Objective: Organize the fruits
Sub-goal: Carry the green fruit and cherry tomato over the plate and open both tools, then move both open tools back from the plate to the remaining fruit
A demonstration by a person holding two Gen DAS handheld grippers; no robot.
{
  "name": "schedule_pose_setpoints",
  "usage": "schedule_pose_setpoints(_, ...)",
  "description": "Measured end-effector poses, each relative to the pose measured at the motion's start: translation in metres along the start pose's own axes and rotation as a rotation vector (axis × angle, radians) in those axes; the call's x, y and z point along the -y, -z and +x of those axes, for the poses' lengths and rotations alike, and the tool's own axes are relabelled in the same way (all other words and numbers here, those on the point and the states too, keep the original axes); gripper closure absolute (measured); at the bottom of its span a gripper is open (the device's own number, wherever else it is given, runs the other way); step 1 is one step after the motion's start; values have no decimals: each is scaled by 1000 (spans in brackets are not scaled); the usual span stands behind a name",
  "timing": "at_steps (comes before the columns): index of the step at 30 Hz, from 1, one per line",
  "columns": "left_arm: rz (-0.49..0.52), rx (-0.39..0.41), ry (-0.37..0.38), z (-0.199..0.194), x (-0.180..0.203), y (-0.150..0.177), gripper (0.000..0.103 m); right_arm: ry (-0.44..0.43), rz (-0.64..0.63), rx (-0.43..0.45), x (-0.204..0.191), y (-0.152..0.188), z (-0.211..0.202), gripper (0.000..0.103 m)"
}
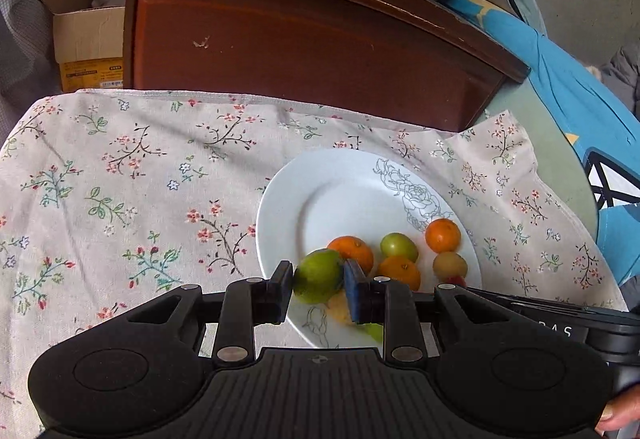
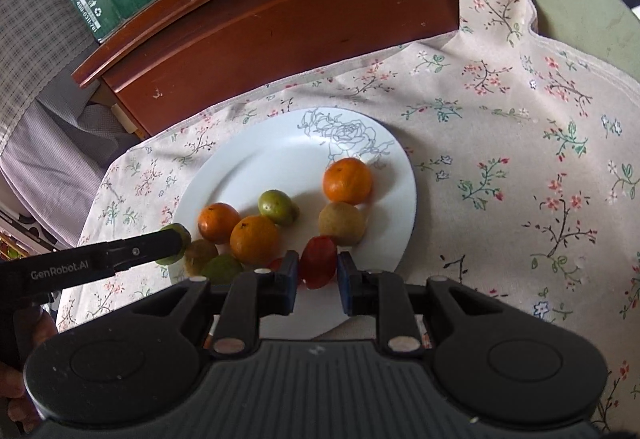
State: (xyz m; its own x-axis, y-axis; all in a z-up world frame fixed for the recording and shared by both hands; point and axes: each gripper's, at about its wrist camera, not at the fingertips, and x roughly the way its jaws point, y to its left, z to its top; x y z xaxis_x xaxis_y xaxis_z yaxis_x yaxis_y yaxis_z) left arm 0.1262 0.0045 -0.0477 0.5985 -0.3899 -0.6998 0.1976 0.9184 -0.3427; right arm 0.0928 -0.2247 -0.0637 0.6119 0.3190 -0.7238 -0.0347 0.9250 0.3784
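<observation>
Over the floral cloth [image 1: 120, 179], both claws clamp fruit above the plate [image 2: 240, 167]: left gripper [image 1: 318, 281] a green fruit [image 1: 318, 275], right gripper [image 2: 318, 281] a red fruit [image 2: 318, 263].

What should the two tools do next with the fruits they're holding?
Probably lower both fruits onto a bare part of the white plate and let go. The left tool is shut on a green fruit, the right tool on a red fruit, both already over the plate.
</observation>
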Motion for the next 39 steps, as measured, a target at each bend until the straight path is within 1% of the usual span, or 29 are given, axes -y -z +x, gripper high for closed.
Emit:
schedule_pose_setpoints(3,13,9,12,7,5,-3,78,-11,6,14,-4,-2,3,80)
schedule_pose_setpoints(4,19,23,13,7,6,-3,77,-13,16,22,-4,-3,3,77)
schedule_pose_setpoints(5,34,39,12,5,8,-3,75,-24,27,24,-5,-4,2,72)
schedule_pose_setpoints(6,52,42,7,4,10,-3,75,-34,30,27,-5,-5,2,71)
schedule_pose_setpoints(8,90,51,-1,-2,17,-5,75,-48,25,48,-8,-6,-2,71)
schedule_pose_setpoints(12,69,58,6,-17,22,-10,74,-69,37,77,-9,-10,-12,71)
schedule_pose_setpoints(15,102,67,-16,-34,28,-9,73,-82,26,77,-10,-11,-19,71)
schedule_pose_setpoints(17,128,60,-36,-44,31,-5,68,-89,35,71,-9,-9,-25,71)
schedule_pose_setpoints(18,134,57,-43,-47,32,-2,67,-92,38,64,-9,-7,-28,71)
schedule_pose_setpoints(25,152,-5,-91,-68,34,26,67,-93,-18,27,-15,11,-48,70)
schedule_pose_setpoints(30,136,-30,-109,-79,35,41,67,-96,-84,2,-22,27,-60,69)
schedule_pose_setpoints(33,121,-38,-114,-83,34,49,67,-97,-106,-15,-23,36,-64,69)
schedule_pose_setpoints(36,119,-59,-134,-84,36,57,67,-92,-117,-35,-24,47,-67,69)
schedule_pose_setpoints(39,119,-73,-122,-85,36,65,67,-93,-147,-64,-27,61,-71,69)
